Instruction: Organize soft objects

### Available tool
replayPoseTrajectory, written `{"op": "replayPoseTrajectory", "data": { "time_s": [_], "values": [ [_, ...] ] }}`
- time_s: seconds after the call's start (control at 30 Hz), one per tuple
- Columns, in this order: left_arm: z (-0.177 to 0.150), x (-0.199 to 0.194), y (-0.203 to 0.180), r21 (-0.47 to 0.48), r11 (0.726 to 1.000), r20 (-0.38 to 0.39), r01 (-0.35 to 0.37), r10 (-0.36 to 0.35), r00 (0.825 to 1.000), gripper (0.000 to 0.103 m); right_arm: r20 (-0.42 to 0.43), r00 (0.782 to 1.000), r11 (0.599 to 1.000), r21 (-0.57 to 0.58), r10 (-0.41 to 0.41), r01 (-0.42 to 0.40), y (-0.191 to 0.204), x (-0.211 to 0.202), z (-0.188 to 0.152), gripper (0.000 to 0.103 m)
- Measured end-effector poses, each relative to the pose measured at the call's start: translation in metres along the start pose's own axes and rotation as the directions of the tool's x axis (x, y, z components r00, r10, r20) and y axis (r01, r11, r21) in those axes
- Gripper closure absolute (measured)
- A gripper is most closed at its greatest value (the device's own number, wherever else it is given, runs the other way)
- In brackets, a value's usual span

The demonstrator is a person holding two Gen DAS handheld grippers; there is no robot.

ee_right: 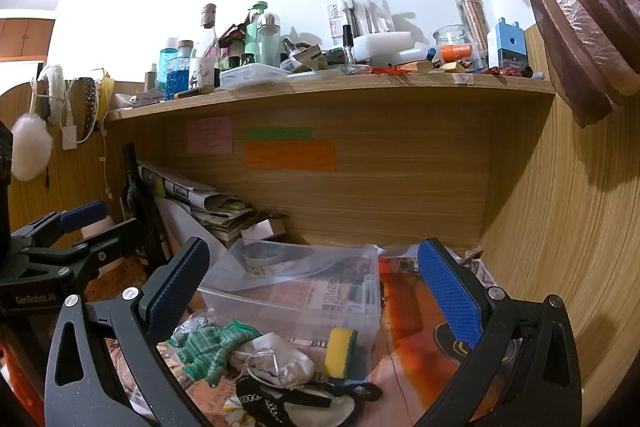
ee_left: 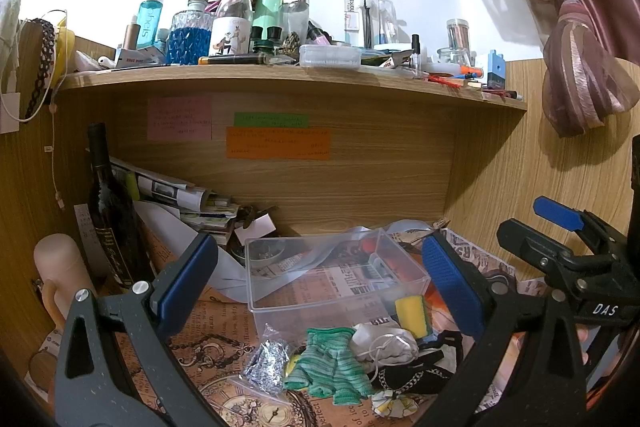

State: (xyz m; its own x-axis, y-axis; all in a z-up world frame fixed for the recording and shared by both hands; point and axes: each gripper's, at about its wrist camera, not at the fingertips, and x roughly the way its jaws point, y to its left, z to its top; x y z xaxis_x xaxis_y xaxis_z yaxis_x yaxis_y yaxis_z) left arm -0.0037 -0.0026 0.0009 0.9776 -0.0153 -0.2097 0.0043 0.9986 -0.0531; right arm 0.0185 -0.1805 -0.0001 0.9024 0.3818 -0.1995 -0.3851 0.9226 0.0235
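A clear plastic box [ee_left: 336,275] stands empty on the desk, also in the right wrist view [ee_right: 296,295]. In front of it lies a pile of soft things: a green striped glove [ee_left: 332,363] [ee_right: 208,347], a white drawstring pouch [ee_left: 384,345] [ee_right: 276,359], a yellow-green sponge [ee_left: 412,315] [ee_right: 340,353], black patterned fabric [ee_left: 416,375] [ee_right: 272,403] and a silver scourer [ee_left: 268,359]. My left gripper [ee_left: 320,287] is open above the pile. My right gripper [ee_right: 316,295] is open above it too, and shows at the right of the left wrist view [ee_left: 560,247].
A dark wine bottle [ee_left: 110,211] and stacked papers [ee_left: 192,203] stand at the back left. A crowded shelf [ee_left: 280,75] of bottles hangs above. Wooden walls close in the back and right. A tied curtain [ee_left: 576,59] hangs at the right.
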Motion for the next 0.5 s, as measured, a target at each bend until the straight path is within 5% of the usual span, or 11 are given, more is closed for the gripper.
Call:
{"op": "replayPoseTrajectory", "data": {
  "time_s": [0.5],
  "values": [
    [-0.0001, 0.0000, 0.0002, 0.000, 1.000, 0.001, 0.001, -0.001, 1.000, 0.000, 0.000, 1.000, 1.000, -0.001, 0.003, -0.003, 0.0014, 0.0009, -0.0010, 0.000]
  ]
}}
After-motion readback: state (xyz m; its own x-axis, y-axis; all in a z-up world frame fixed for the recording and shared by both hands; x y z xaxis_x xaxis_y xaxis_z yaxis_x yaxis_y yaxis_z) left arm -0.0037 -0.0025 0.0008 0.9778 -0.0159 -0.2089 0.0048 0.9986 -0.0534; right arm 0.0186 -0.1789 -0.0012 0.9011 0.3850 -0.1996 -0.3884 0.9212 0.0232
